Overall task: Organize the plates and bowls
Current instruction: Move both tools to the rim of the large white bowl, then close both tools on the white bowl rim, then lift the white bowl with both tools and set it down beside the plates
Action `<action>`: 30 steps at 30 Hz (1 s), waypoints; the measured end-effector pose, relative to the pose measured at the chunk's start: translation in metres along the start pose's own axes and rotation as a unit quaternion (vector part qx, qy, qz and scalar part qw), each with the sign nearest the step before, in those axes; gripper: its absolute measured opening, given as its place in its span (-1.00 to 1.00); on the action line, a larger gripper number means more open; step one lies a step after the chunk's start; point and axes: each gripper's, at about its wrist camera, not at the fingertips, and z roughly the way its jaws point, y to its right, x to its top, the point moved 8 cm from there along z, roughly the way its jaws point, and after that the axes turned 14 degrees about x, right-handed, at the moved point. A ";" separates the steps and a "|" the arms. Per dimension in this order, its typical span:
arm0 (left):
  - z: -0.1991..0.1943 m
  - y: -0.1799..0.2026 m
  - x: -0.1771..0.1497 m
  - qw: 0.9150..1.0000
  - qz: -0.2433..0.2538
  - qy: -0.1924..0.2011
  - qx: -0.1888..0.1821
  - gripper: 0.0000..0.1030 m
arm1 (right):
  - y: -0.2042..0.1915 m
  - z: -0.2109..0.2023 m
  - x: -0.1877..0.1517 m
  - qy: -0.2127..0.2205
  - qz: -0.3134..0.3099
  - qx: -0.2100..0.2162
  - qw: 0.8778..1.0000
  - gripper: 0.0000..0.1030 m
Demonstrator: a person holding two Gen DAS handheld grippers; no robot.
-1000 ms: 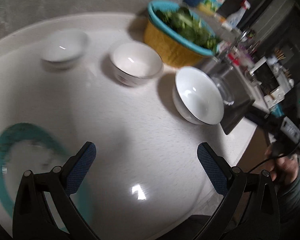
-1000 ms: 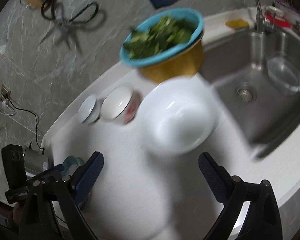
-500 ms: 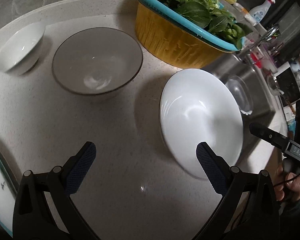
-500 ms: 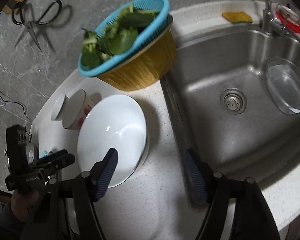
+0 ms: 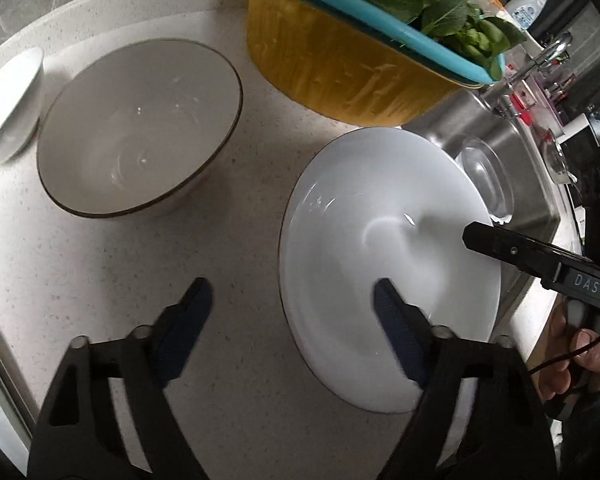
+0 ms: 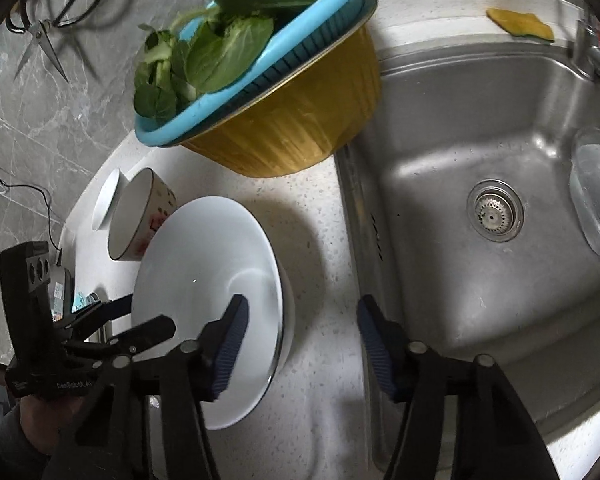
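Observation:
A large white bowl (image 5: 380,248) stands on the speckled counter beside the sink. My left gripper (image 5: 294,320) straddles its near left rim, one finger over the inside and one outside; the jaws are closing and the pads are not touching it. My right gripper (image 6: 302,340) straddles the opposite rim of the same bowl (image 6: 204,272), also closing with its pads clear. A dark-rimmed bowl (image 5: 140,128) with a red pattern outside (image 6: 140,216) sits to the left. Beyond that one is a small white bowl (image 5: 8,104).
A yellow basin (image 5: 340,60) topped by a blue colander of greens stands just behind the bowls. The steel sink (image 6: 480,152) lies right of the large bowl, with a glass bowl (image 6: 596,200) in it. Scissors (image 6: 48,24) hang on the marble wall.
Both grippers have come down and closed in on the large white bowl from opposite sides. Their jaws have narrowed. The teal-rimmed plate has slid out of the left wrist view.

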 end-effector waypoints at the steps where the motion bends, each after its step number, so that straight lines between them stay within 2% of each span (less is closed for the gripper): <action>1: 0.002 0.000 0.001 1.000 -0.002 -0.002 -0.001 0.41 | 0.000 0.002 0.001 -0.002 0.000 0.001 1.000 0.09; 3: 0.006 -0.001 0.002 1.000 -0.005 -0.006 -0.005 -0.07 | 0.000 0.005 0.003 -0.008 -0.002 0.002 1.000 0.02; 5: 0.011 0.001 0.003 1.000 -0.010 -0.013 -0.017 -0.40 | 0.000 0.008 0.005 -0.013 0.000 0.002 1.000 -0.03; 7: 0.016 0.001 0.003 0.999 -0.017 -0.019 -0.022 -0.40 | 0.001 0.011 0.006 -0.020 0.000 0.001 1.000 -0.16; 12: 0.023 0.000 0.002 0.999 -0.025 -0.026 -0.028 -0.42 | 0.003 0.017 0.005 -0.035 0.005 -0.001 0.999 -0.32; 14: 0.023 -0.001 0.000 0.999 -0.024 -0.027 -0.029 -0.64 | 0.003 0.021 0.003 -0.042 0.005 0.002 0.999 -0.58; 17: 0.023 0.002 0.000 0.999 -0.020 -0.026 -0.033 -0.79 | -0.004 0.024 0.003 -0.047 -0.006 0.001 0.999 -0.76; 30: 0.008 0.001 -0.006 0.999 -0.022 -0.021 -0.034 -0.82 | -0.013 0.027 -0.004 -0.052 -0.009 -0.009 0.999 -0.82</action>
